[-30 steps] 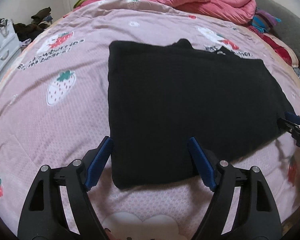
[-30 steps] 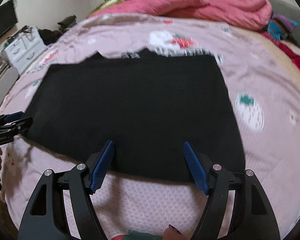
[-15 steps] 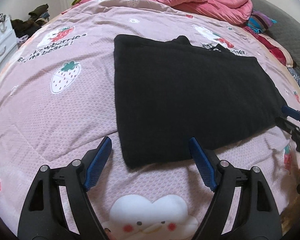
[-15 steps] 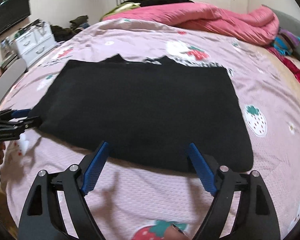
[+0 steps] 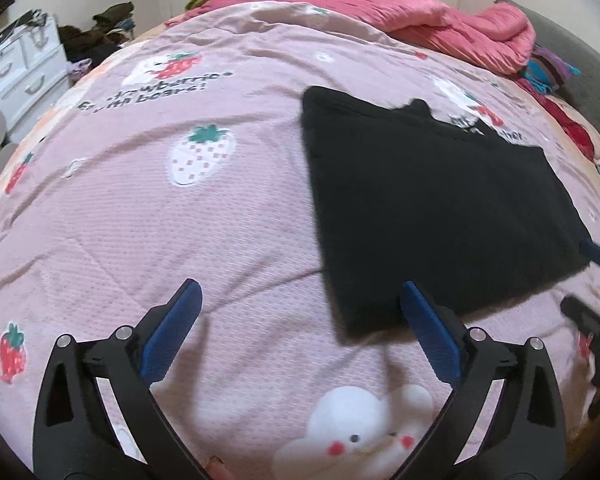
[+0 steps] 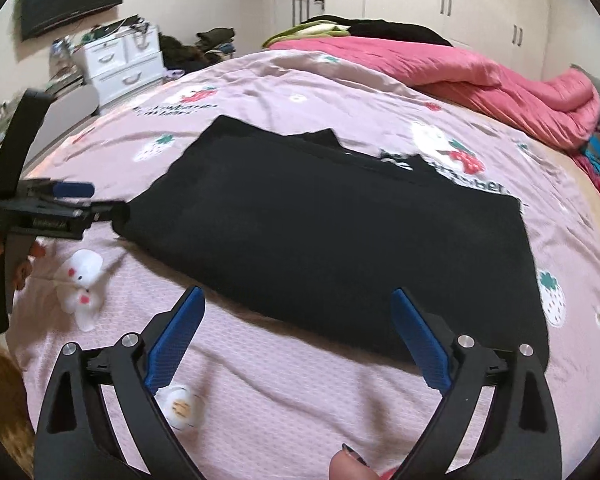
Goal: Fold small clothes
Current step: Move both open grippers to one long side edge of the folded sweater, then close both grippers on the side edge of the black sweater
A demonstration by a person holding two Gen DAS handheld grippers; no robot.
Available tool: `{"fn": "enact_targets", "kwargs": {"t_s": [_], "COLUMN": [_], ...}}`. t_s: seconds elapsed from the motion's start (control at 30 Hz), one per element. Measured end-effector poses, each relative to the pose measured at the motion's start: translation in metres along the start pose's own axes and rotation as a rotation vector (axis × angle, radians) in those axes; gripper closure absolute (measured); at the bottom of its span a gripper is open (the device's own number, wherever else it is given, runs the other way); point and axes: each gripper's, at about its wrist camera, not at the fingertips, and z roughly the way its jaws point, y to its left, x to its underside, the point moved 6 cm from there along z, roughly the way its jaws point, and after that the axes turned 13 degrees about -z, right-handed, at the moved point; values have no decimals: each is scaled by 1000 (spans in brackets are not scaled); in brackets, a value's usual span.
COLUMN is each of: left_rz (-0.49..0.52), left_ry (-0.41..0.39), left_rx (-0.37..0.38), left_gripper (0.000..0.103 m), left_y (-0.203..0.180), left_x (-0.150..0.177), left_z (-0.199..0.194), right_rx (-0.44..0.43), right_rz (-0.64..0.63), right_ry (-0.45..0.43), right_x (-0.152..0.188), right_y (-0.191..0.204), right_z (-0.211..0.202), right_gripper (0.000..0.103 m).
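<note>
We see a black, soft knit garment [image 6: 340,232] lying flat, folded into a broad rectangle, on the pink strawberry-print bedspread [image 5: 180,240], two small points poking from its far edge.

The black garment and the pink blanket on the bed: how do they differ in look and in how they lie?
The black garment is plain and dark, while the pink blanket is bright. The garment lies flat with straight edges in the middle of the strawberry bedspread; the blanket sits bunched in thick, rumpled folds at the far edge. The garment lies close in front of the grippers; the blanket lies far behind it. Both are soft cloth resting on the same bed.
</note>
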Motion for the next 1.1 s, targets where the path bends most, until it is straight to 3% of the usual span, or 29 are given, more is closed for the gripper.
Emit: {"fn": "enact_targets", "kwargs": {"t_s": [0.23,0.47,0.83,1.1], "left_rz": [-69,-98,-105,-135], "left_ry": [-9,-6,10,47], "left_rx": [-25,-27,-63,-75], "left_gripper": [10,10,10,10], "left_y": [21,18,12,22], "left_x": [-20,-38,-60,-69], "left_z": [3,14,42,62], "right_rx": [-3,9,146,205], "right_rz": [-89,-195,-371,-396], "right_ry": [4,32,48,38], "right_x": [-16,-29,-47,-62], "right_y": [37,73,101,96], "right_z": [17,44,85,102], "right_gripper": [9,9,9,11]}}
